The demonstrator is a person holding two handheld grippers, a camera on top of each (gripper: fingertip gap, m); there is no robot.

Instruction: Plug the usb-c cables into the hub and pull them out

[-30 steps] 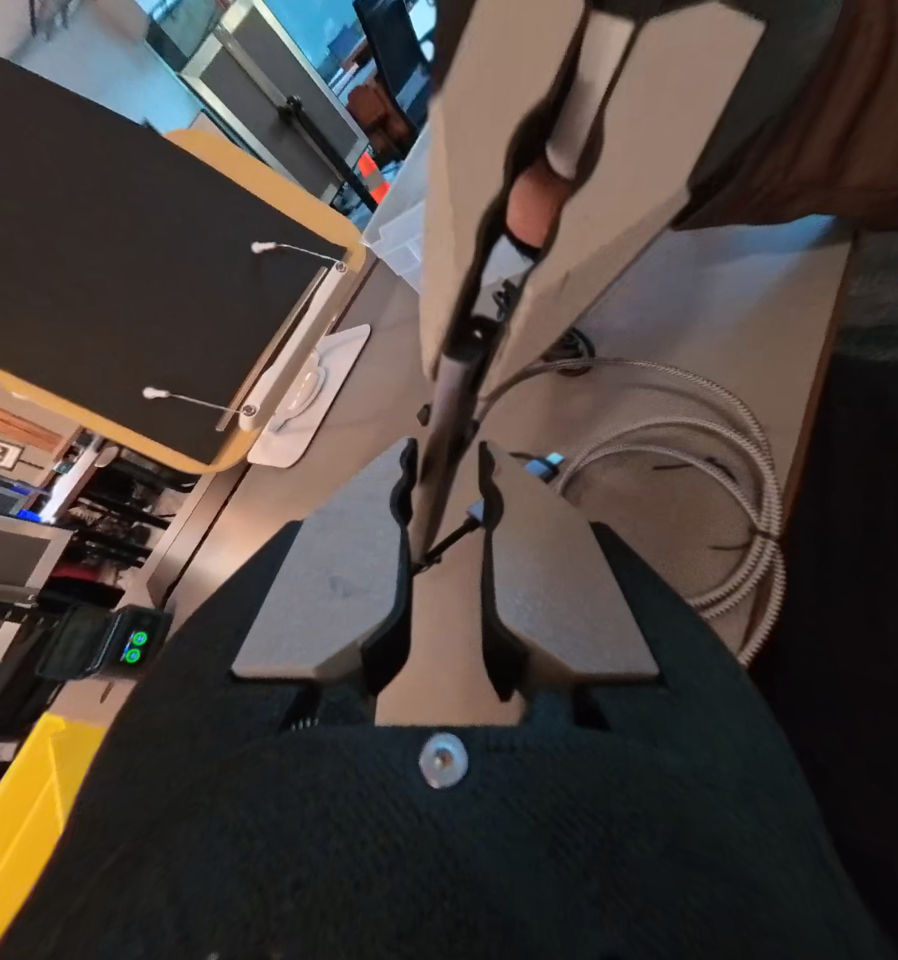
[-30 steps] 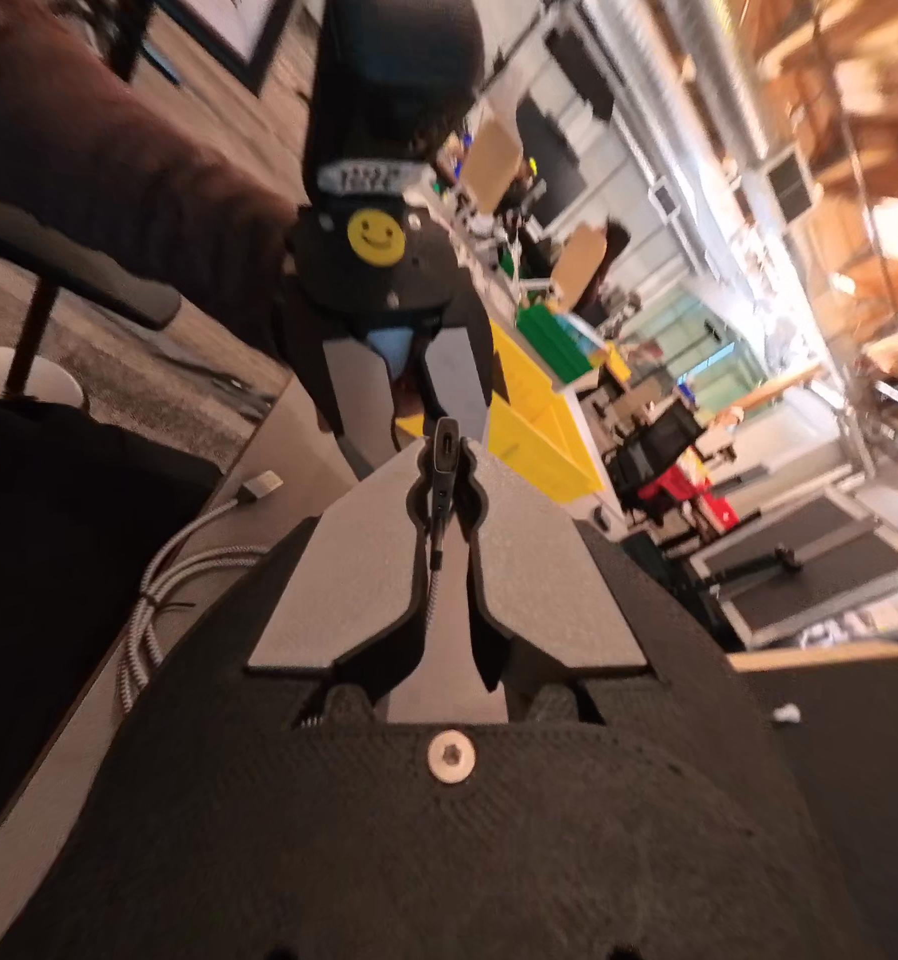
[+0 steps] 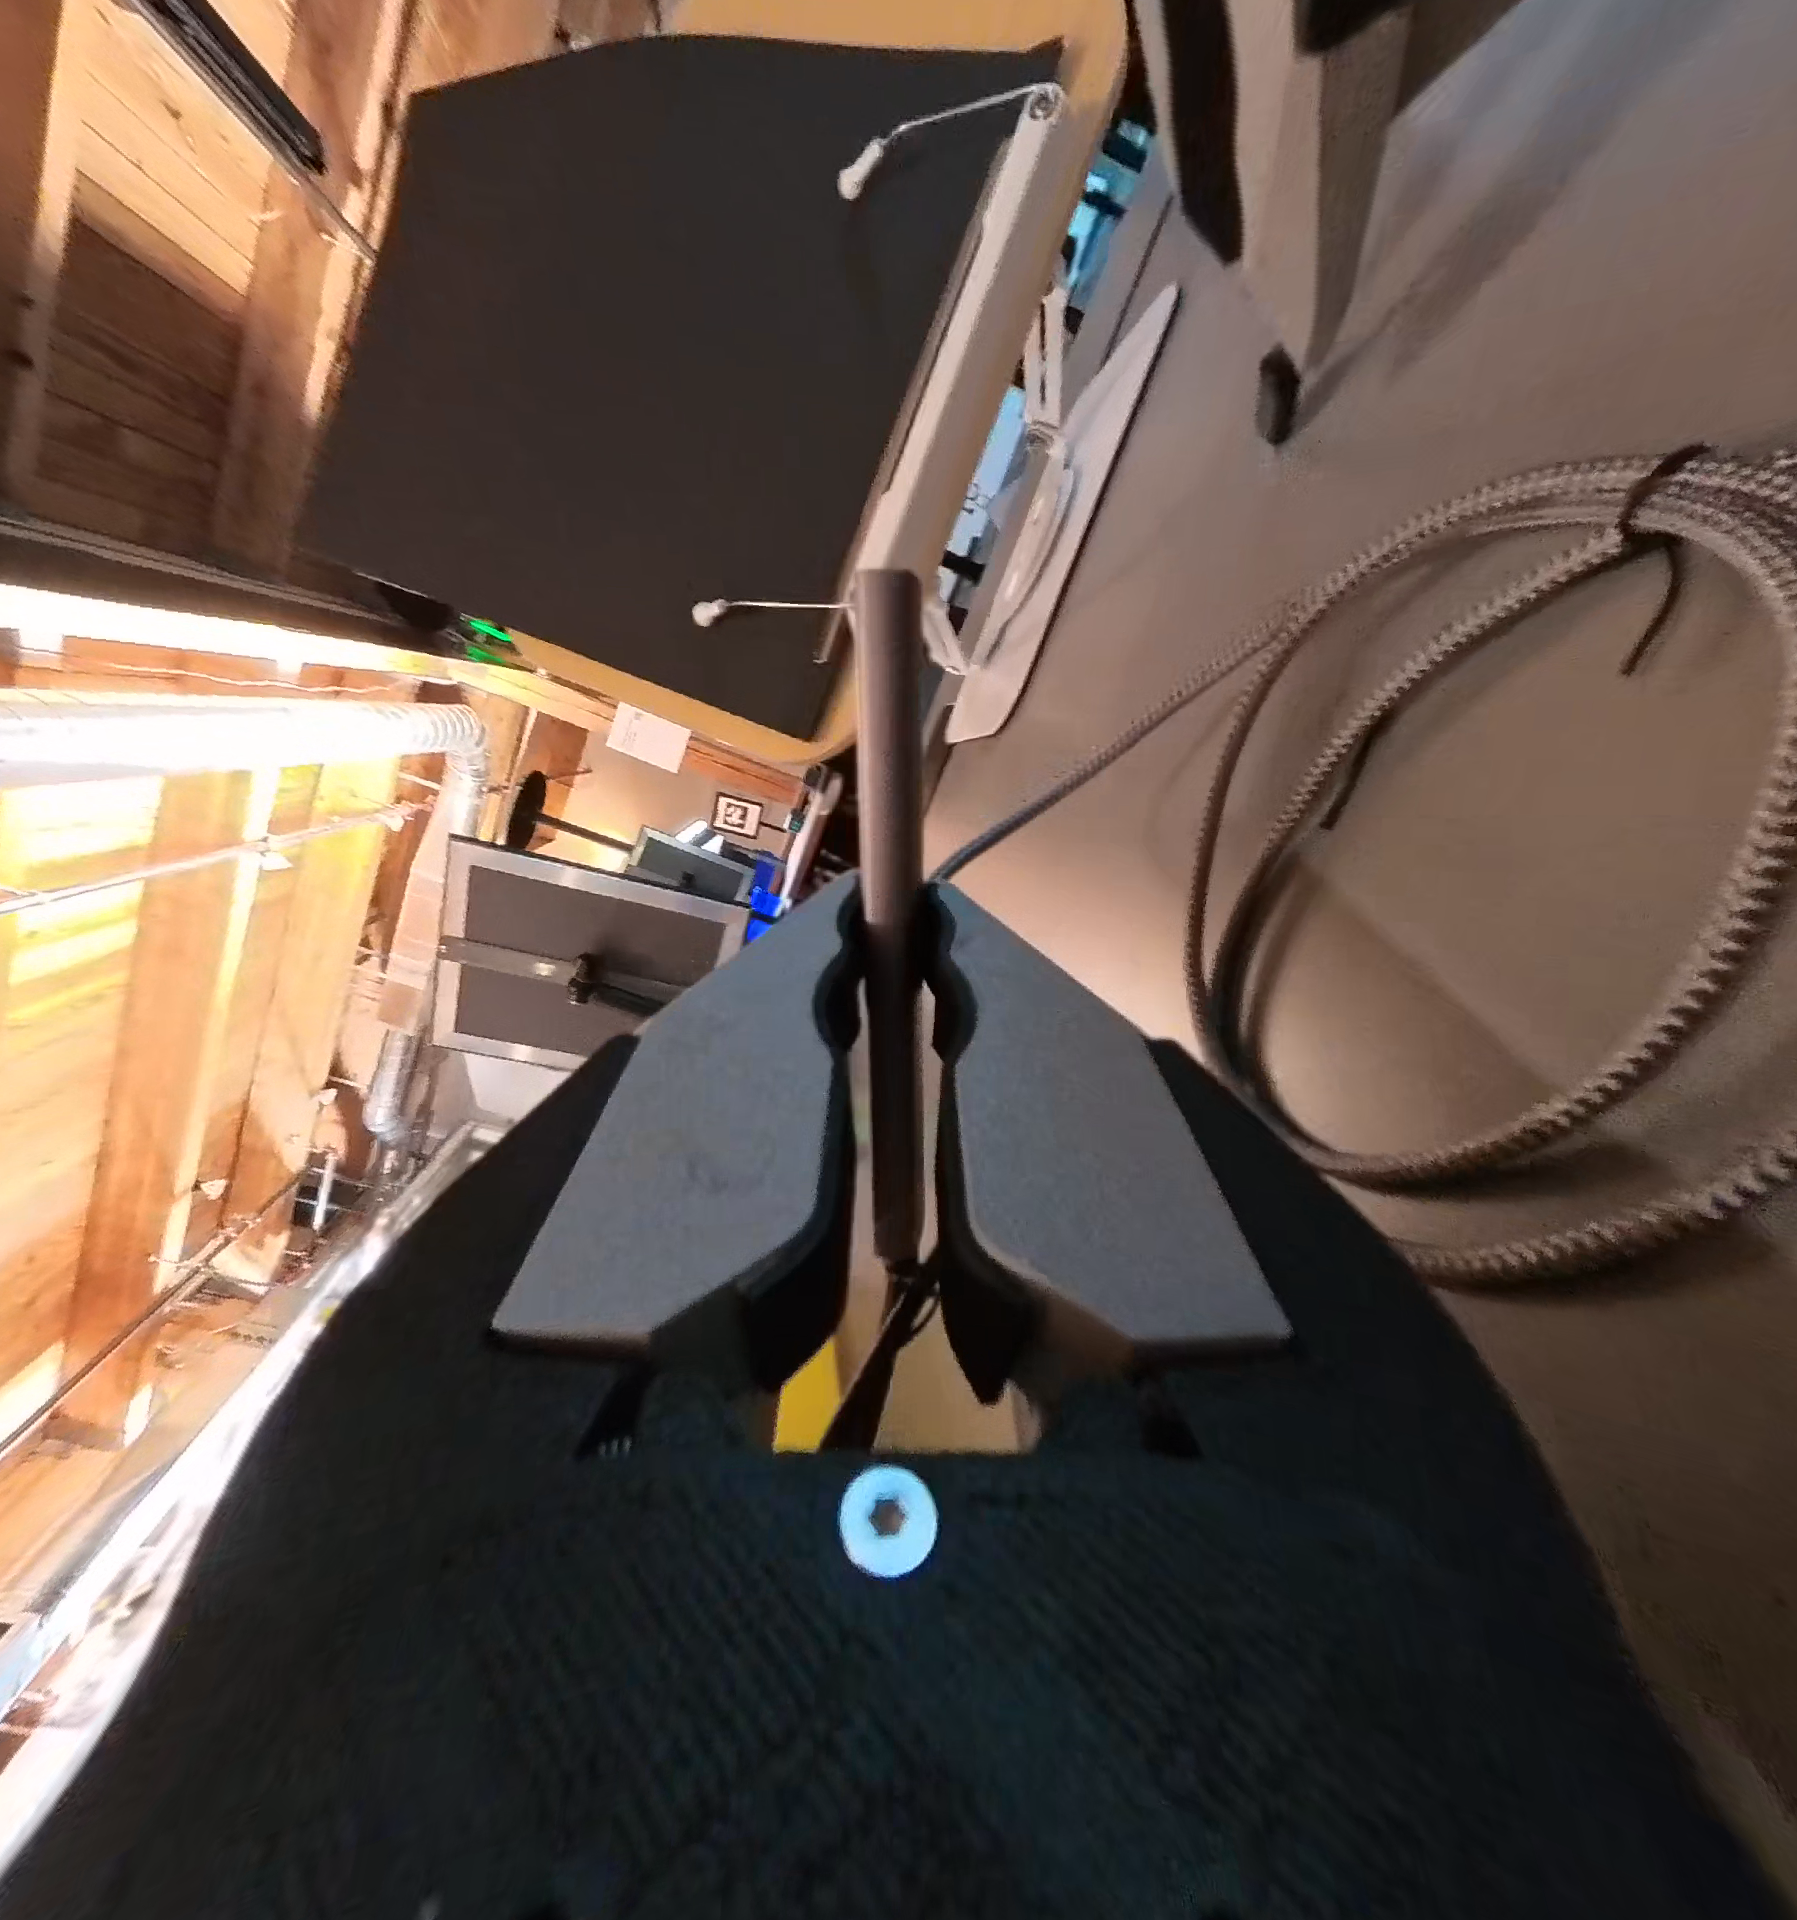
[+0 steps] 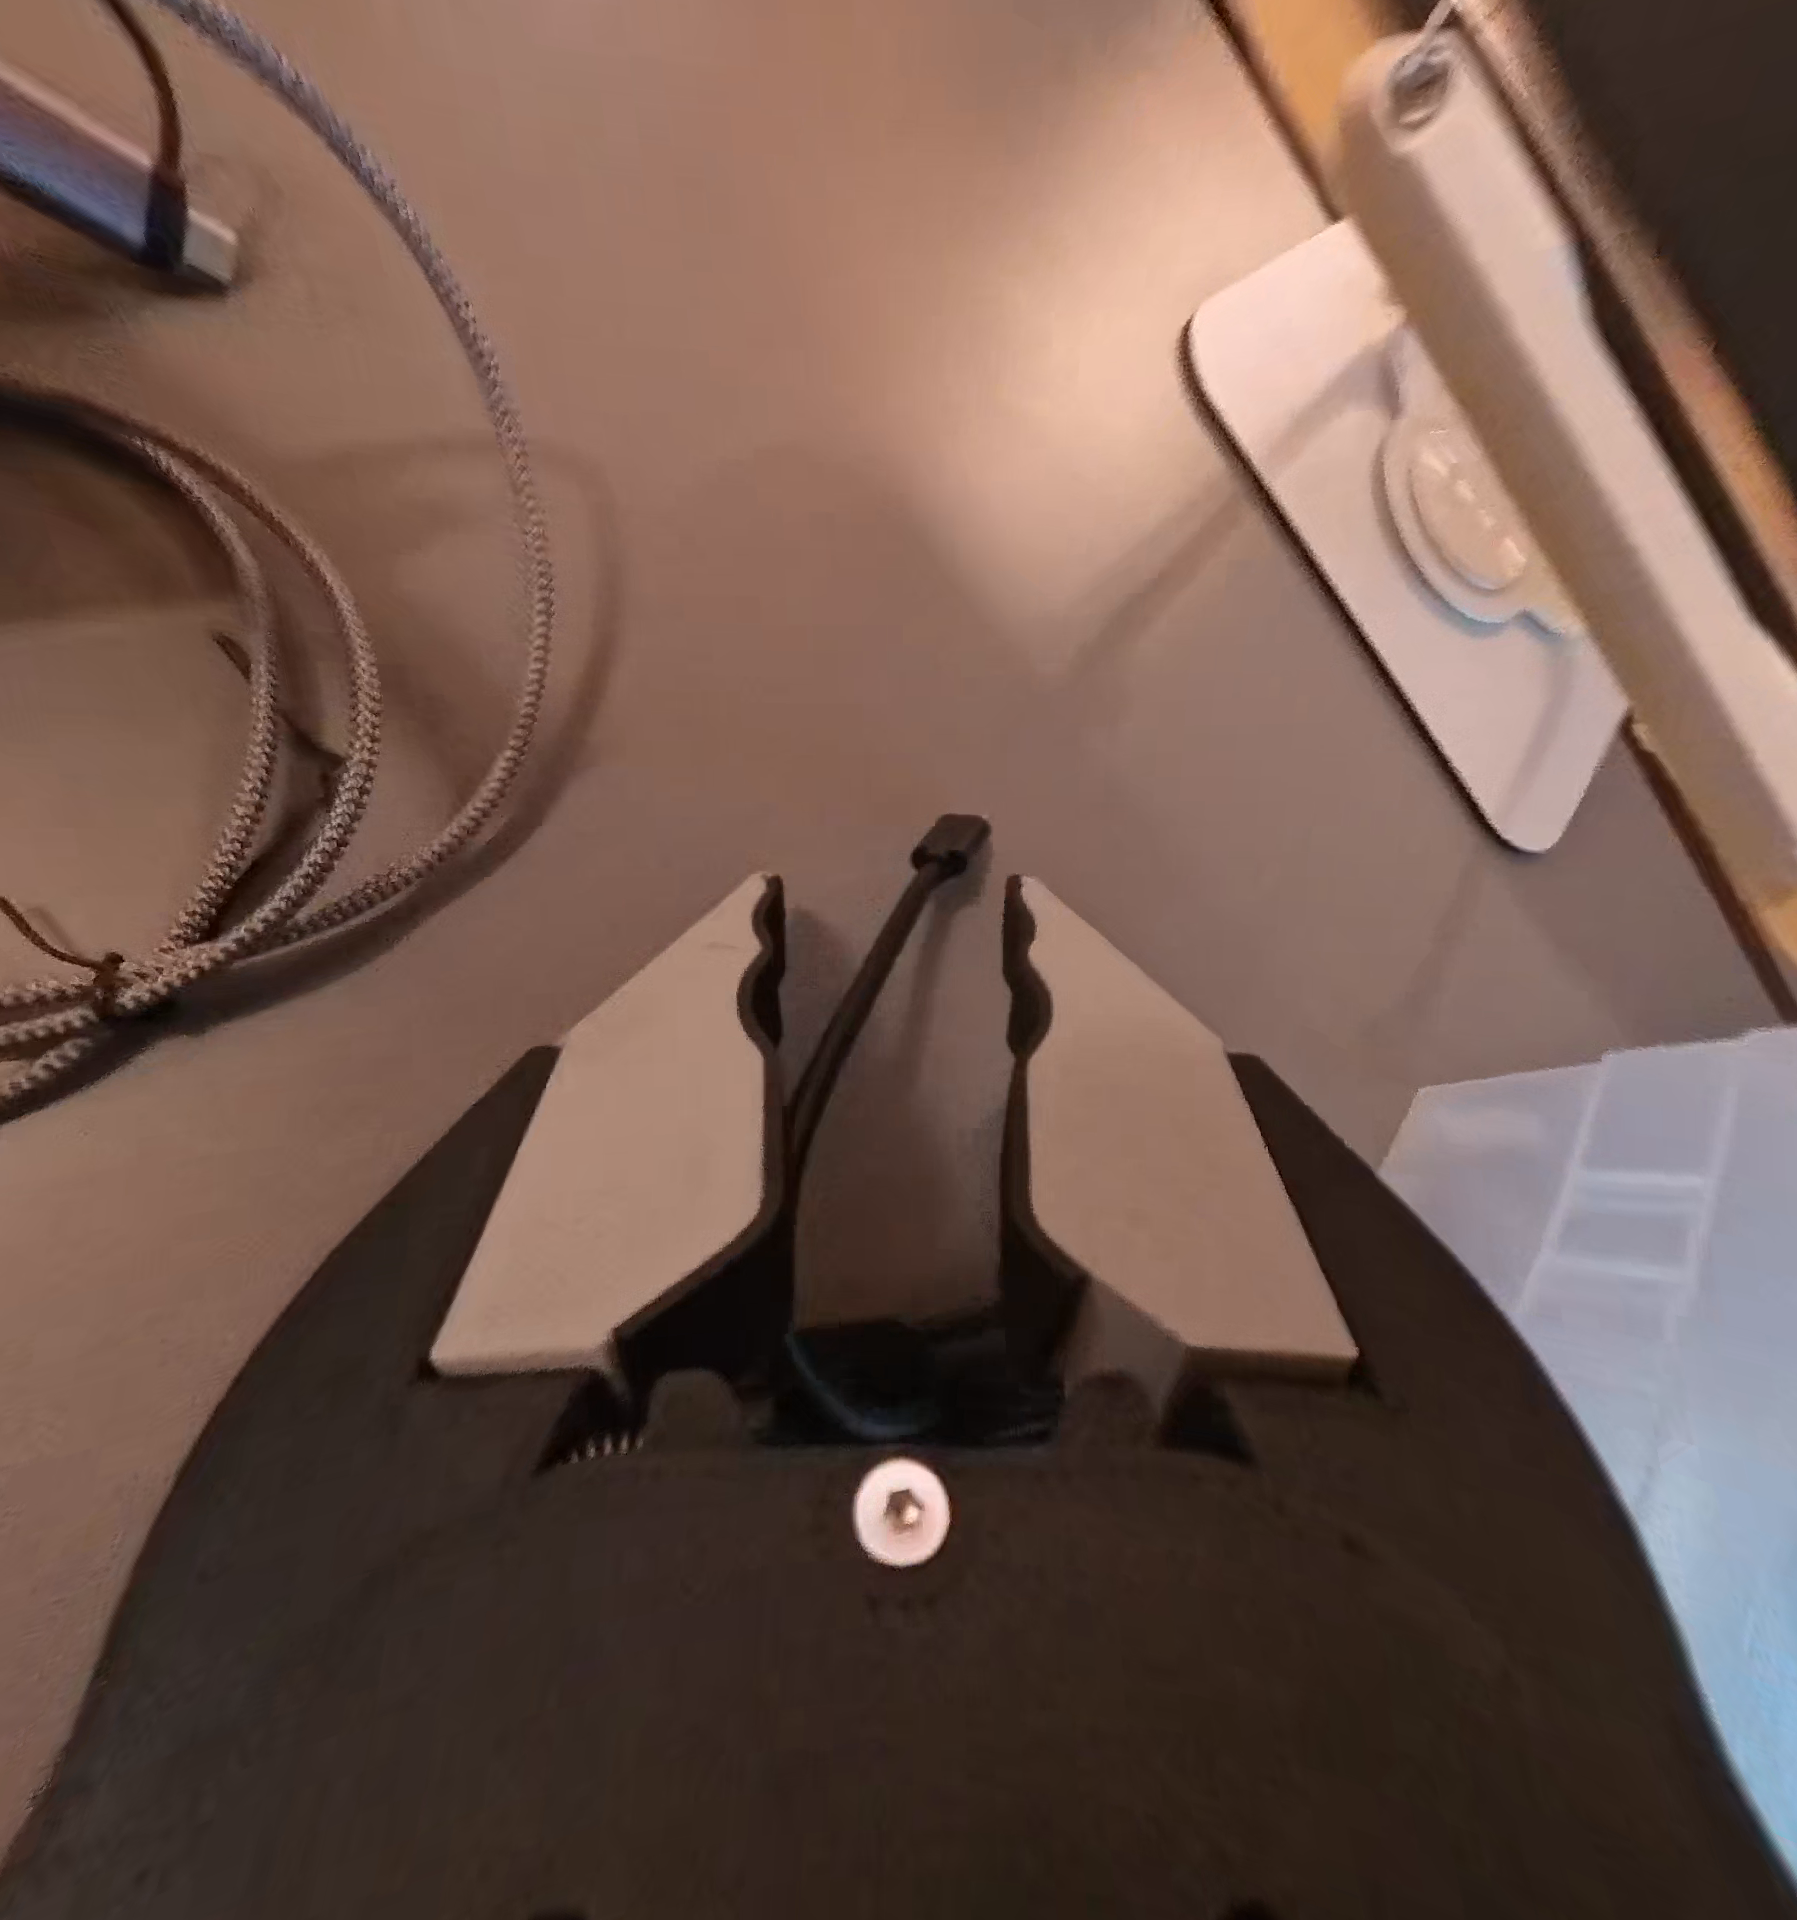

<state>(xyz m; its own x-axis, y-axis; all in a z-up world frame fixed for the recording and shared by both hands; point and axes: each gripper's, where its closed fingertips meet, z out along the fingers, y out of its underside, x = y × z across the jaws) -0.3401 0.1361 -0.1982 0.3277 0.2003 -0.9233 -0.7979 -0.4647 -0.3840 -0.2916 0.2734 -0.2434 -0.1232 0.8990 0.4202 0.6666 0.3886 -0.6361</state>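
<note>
Left claw (image 3: 894,935) clenched on slim dark hub (image 3: 889,831), edge-on, ports hidden. Right claw (image 4: 892,914) released; black usb-c cable (image 4: 873,956) lies loose between fingers on tabletop (image 4: 873,520). Braided cable coil (image 4: 281,644) cut off at left.

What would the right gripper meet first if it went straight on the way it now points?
Most likely the black cable plug just ahead of the right gripper, lying between its open jaws, with the bare tabletop beyond. How high the gripper sits above the table is unclear.
</note>
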